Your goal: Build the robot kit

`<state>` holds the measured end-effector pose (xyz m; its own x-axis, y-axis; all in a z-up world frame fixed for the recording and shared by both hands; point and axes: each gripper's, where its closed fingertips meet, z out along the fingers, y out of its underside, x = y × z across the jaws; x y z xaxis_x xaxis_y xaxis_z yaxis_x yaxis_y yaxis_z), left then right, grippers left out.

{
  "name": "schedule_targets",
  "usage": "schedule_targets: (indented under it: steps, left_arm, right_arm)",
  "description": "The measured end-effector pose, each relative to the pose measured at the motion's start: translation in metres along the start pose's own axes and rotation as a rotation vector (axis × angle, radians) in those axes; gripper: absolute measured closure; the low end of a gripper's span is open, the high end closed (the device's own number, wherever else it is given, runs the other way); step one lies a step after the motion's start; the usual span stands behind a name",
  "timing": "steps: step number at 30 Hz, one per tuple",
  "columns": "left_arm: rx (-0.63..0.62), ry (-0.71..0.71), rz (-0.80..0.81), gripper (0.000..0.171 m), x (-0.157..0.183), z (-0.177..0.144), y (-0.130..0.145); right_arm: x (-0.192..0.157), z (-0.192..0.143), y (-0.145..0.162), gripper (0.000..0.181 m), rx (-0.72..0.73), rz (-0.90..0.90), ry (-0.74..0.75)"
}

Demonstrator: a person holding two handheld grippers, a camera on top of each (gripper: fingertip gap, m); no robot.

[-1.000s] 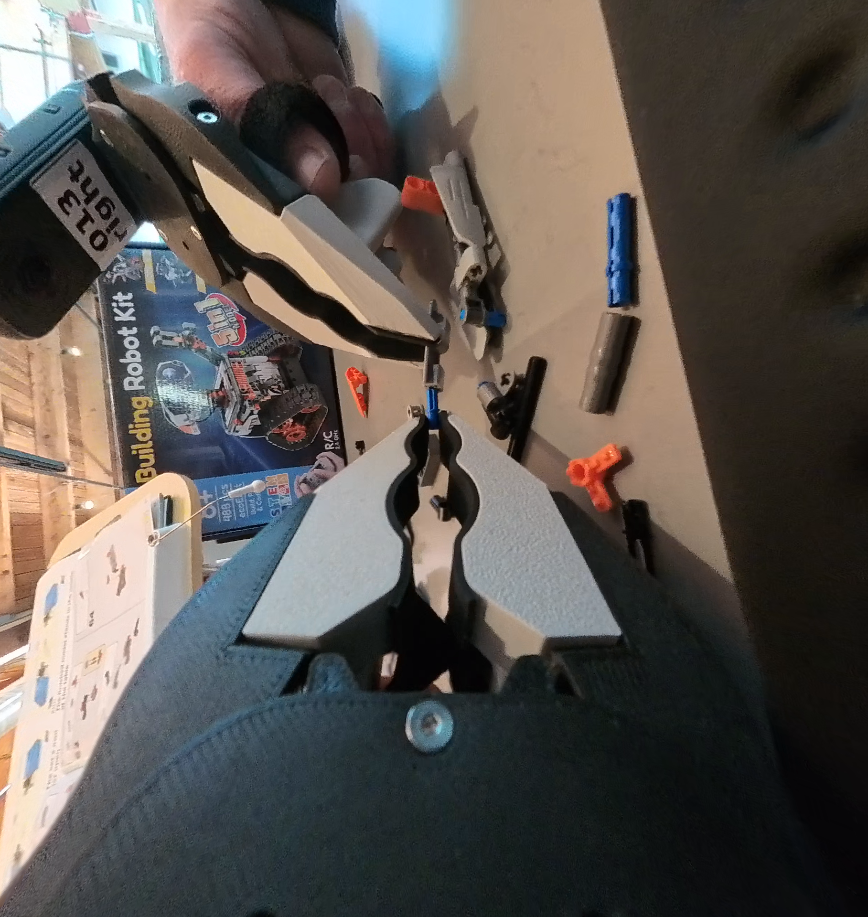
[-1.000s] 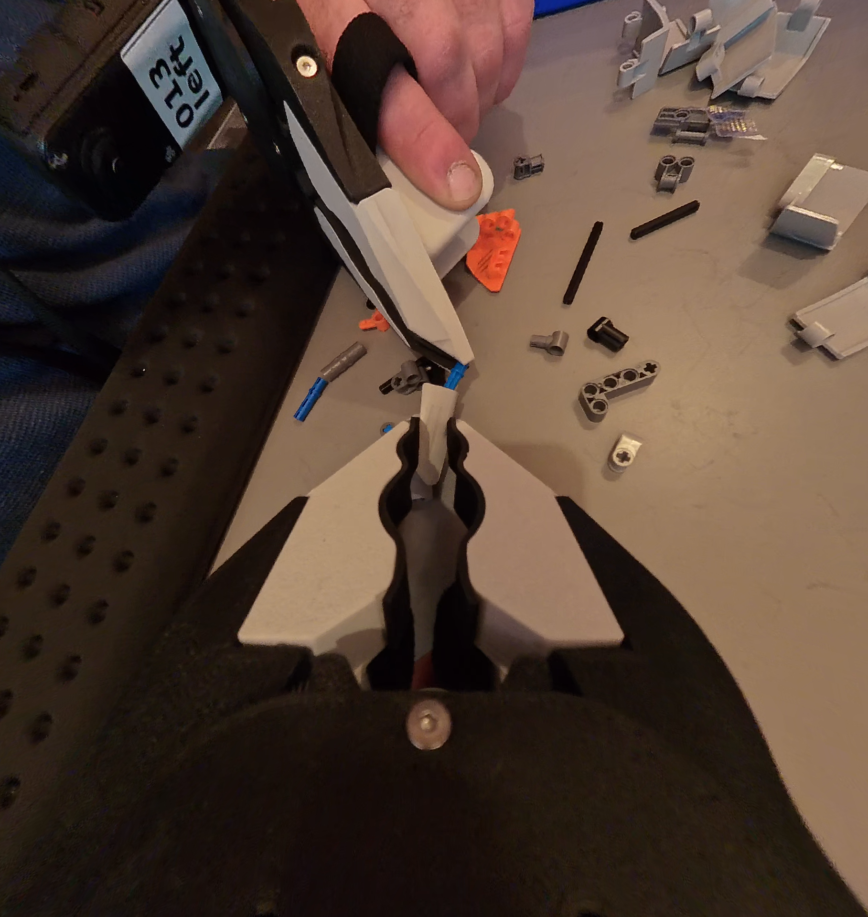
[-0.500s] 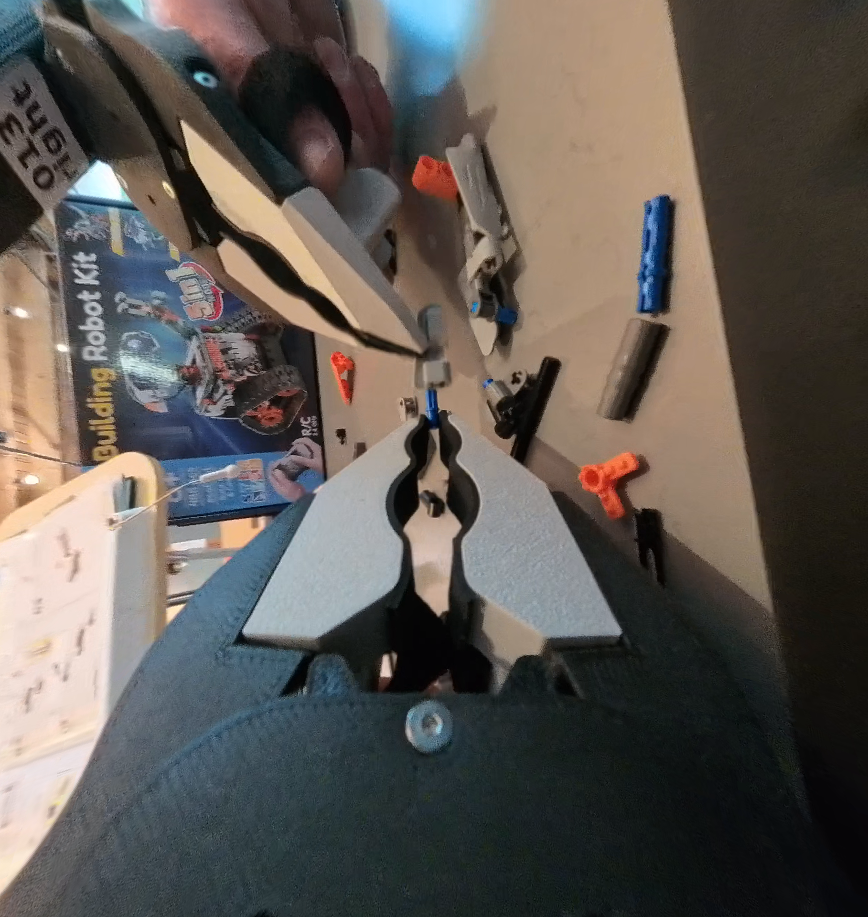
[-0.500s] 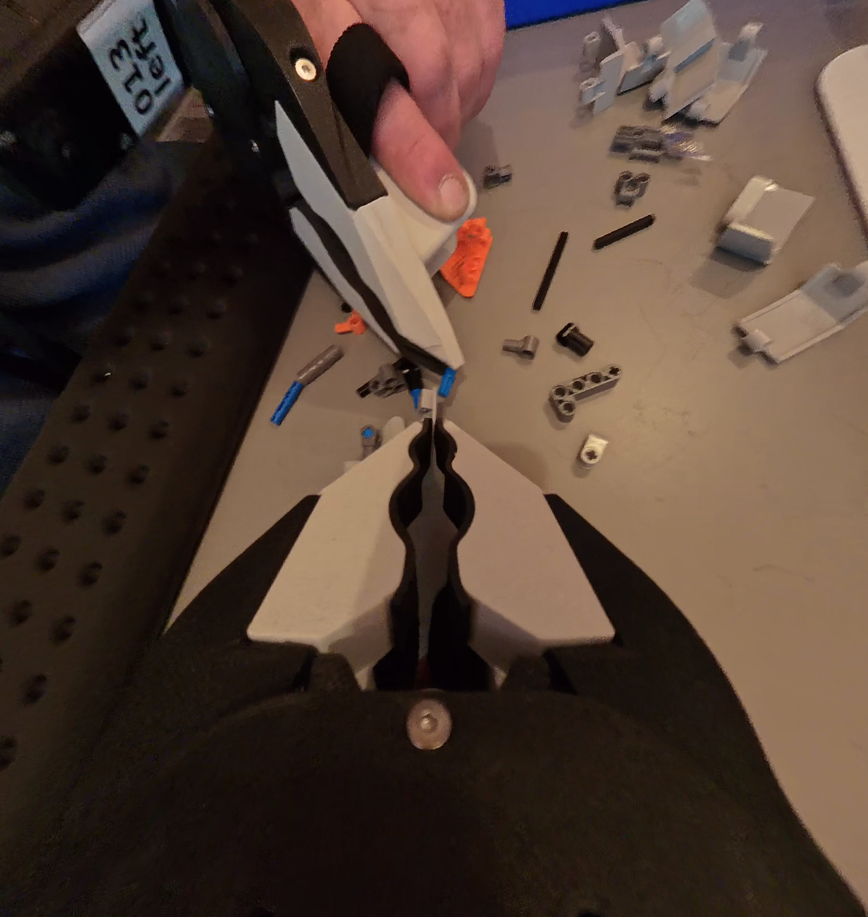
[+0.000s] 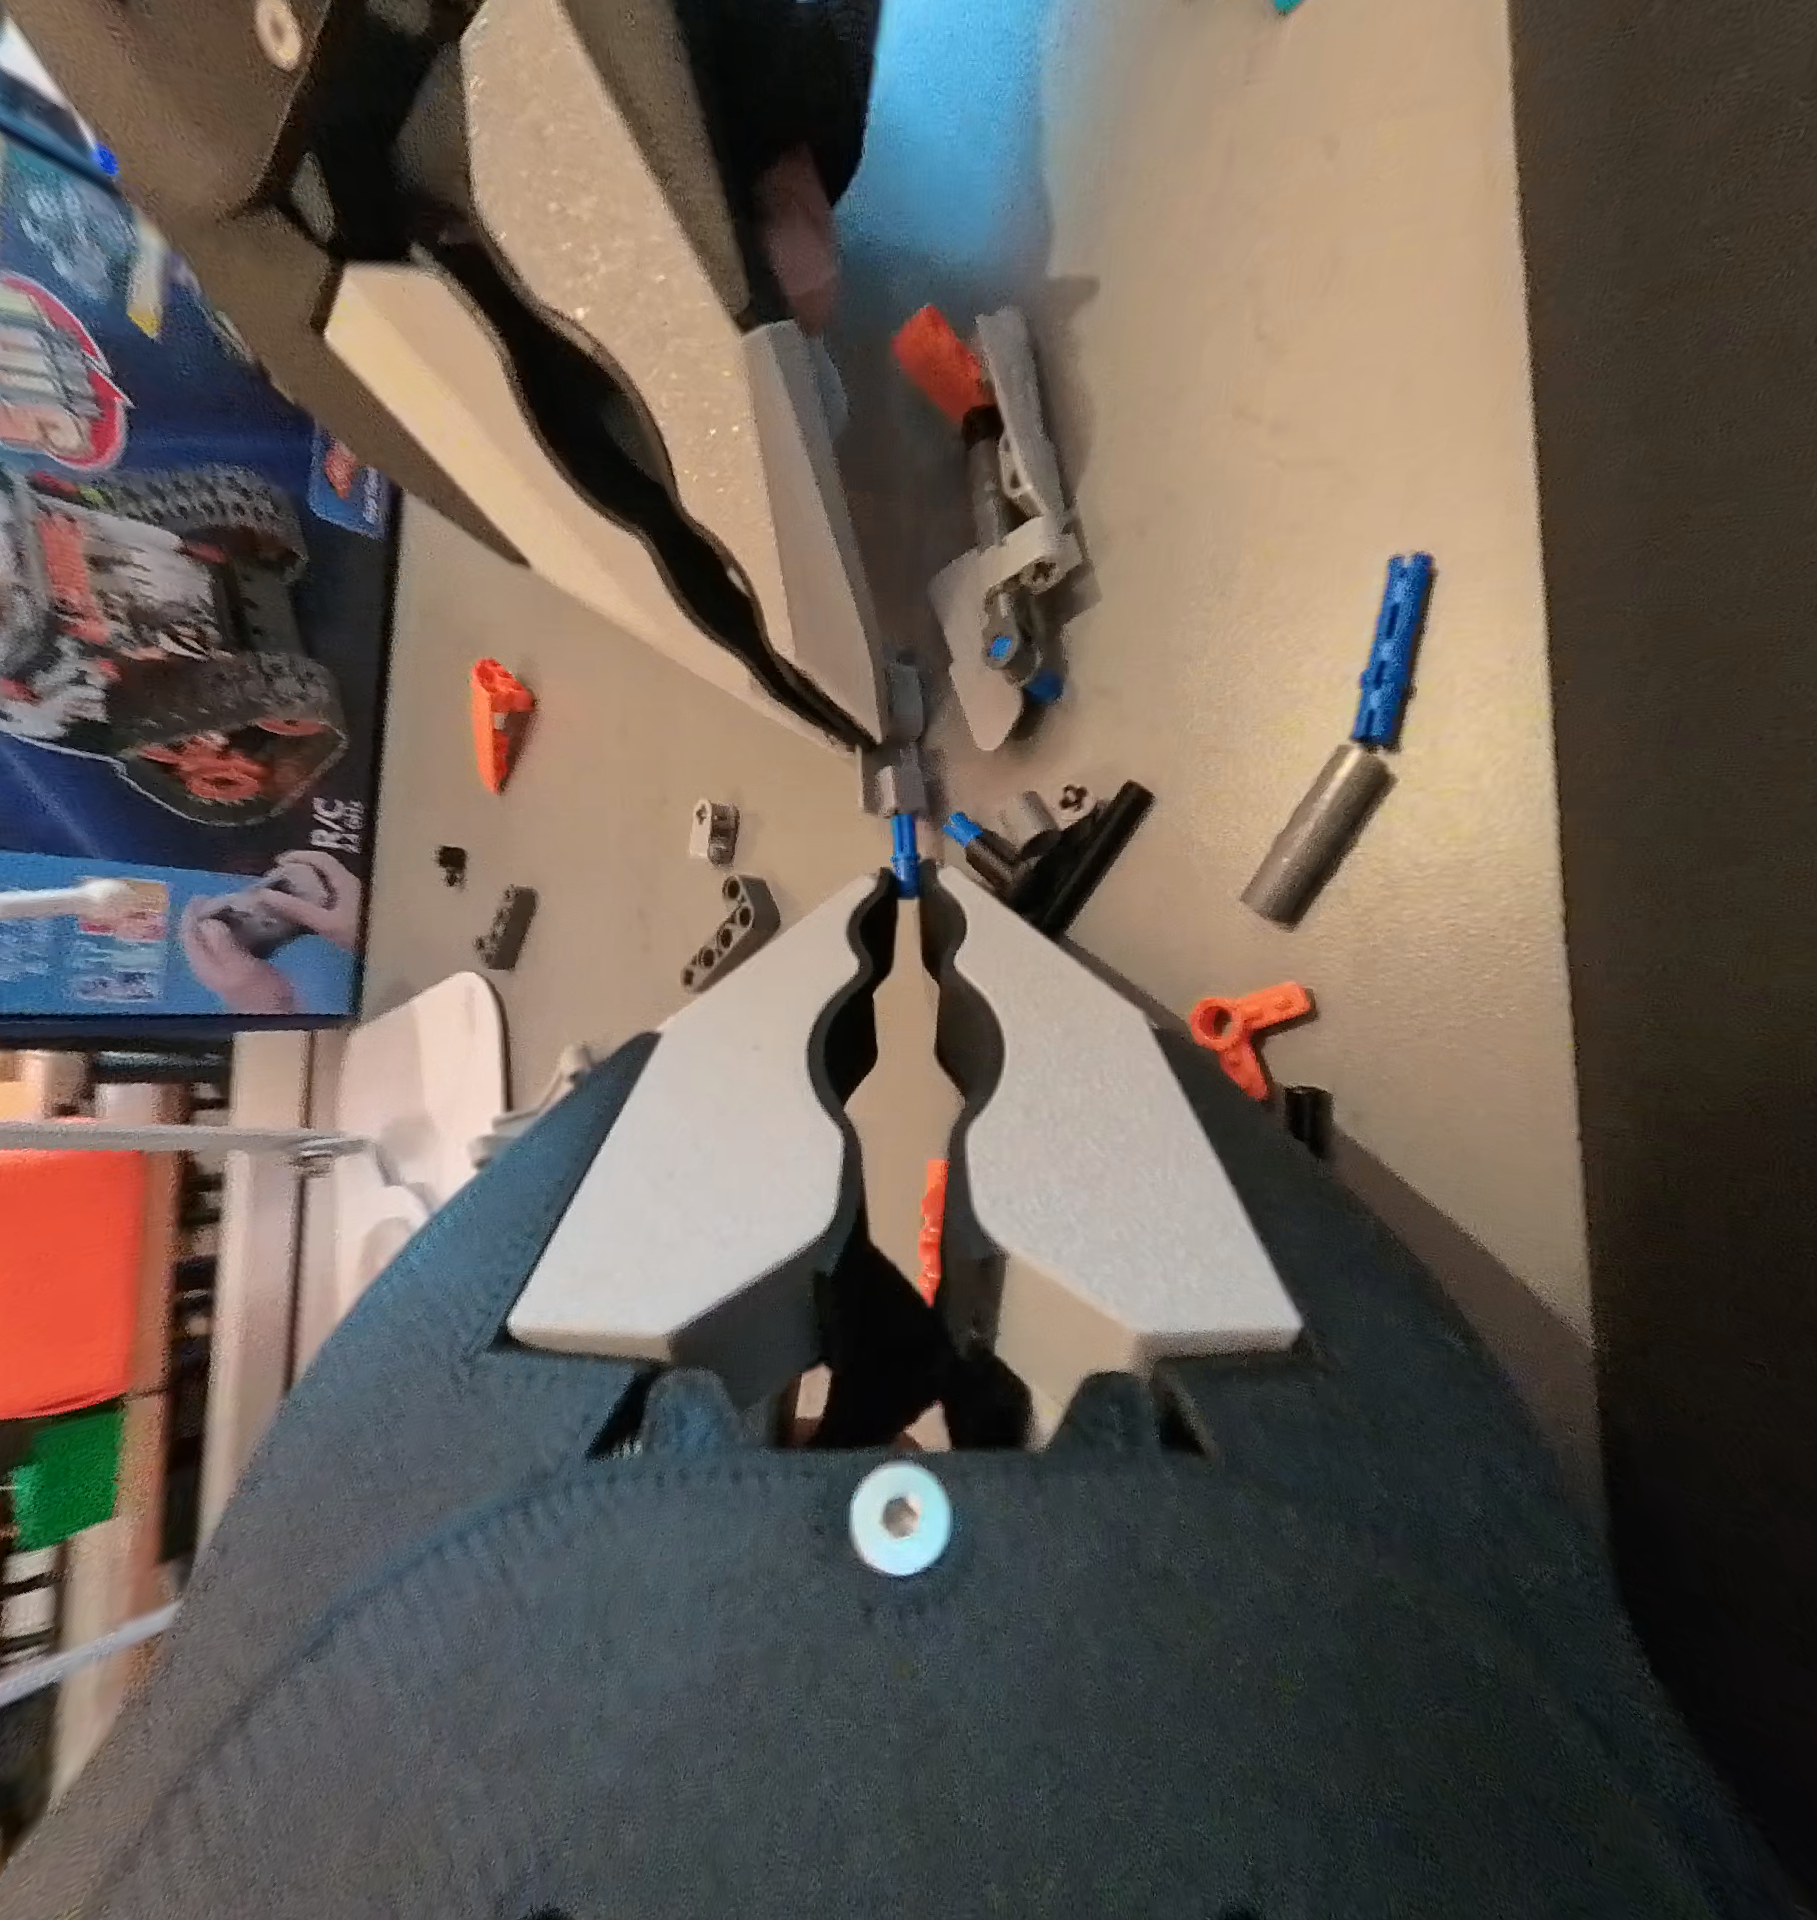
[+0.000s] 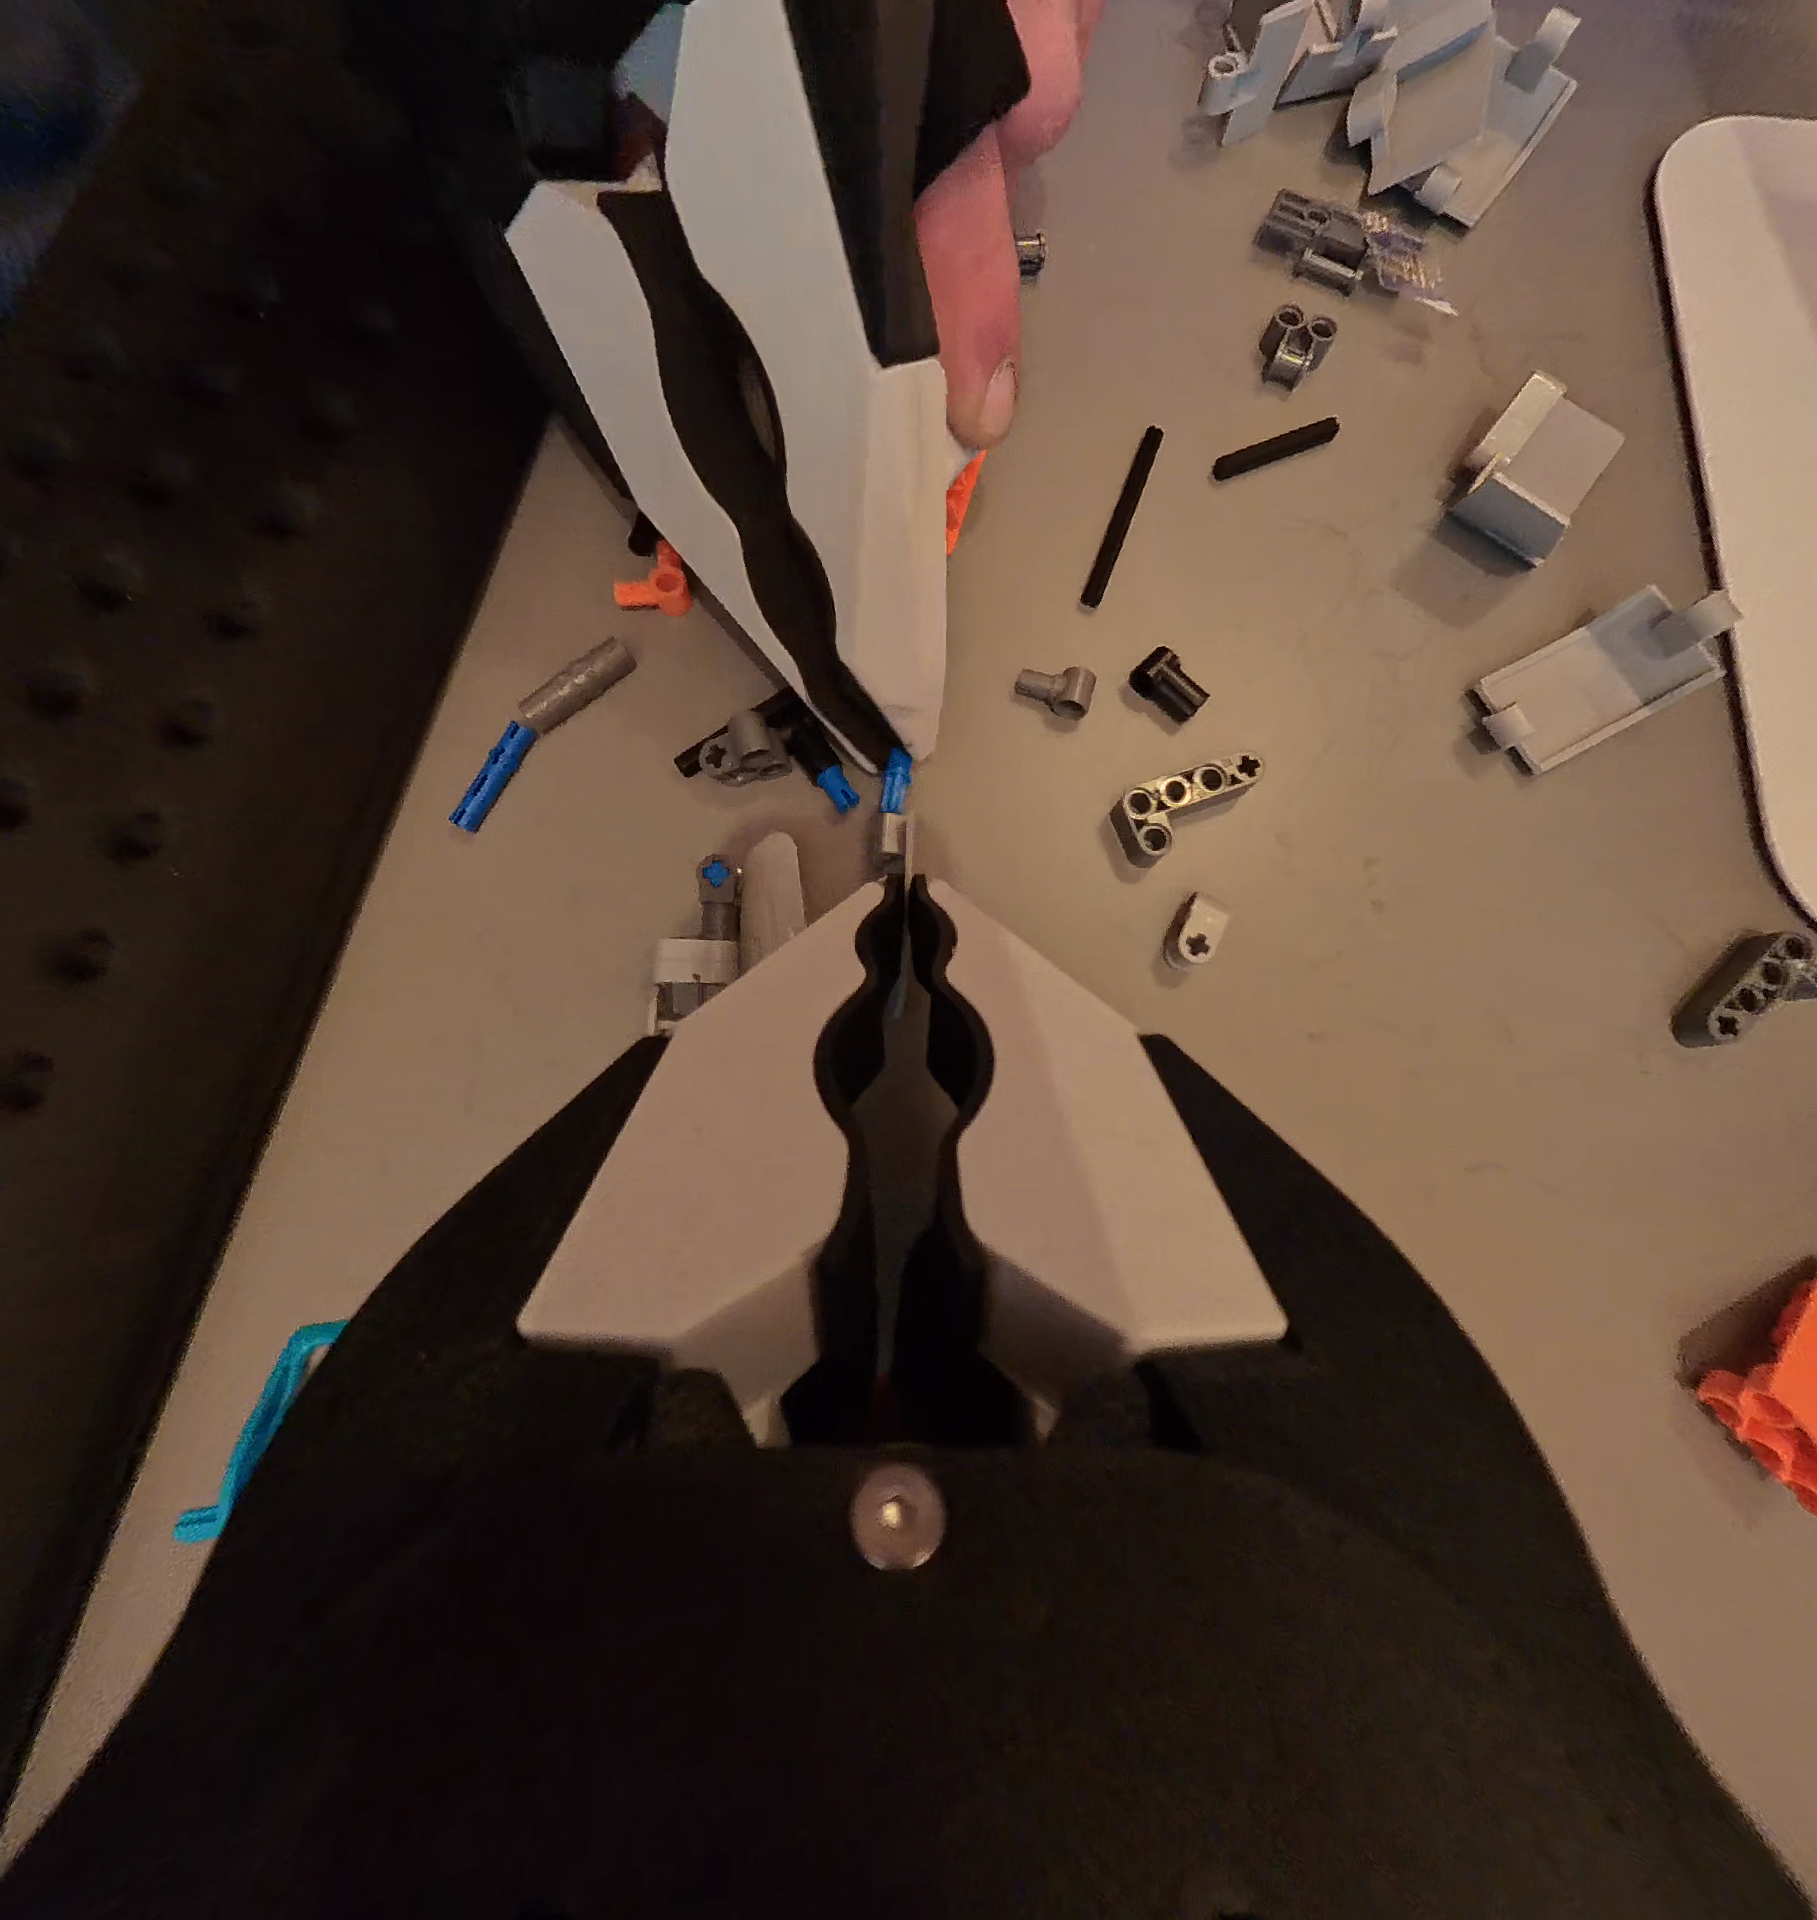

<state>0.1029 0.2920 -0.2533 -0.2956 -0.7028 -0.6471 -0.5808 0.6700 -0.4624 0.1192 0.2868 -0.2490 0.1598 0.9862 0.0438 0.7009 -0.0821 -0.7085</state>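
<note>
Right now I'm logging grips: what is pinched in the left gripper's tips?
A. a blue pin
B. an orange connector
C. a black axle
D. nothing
A: the left gripper is shut on the blue pin, whose end meets the right gripper's grey connector.

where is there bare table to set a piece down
Open table lies between the grey L-beam, white tray and orange wedge. Crowded around both tongs' tips, by the blue pin and black axles.

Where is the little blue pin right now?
The blue pin is pinched at the left gripper's tips in both views, its free end just short of the grey connector that the right gripper holds.
</note>
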Motion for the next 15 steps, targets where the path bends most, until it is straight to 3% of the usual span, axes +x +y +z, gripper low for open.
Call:
schedule_targets:
  steps: [15]
  left_arm:
    - [0.027,0.212,-0.361,0.169,0.0019,0.0034,0.0027]
  right_arm:
    - [0.0039,0.0009,-0.0006,0.181,0.007,-0.037,0.051]
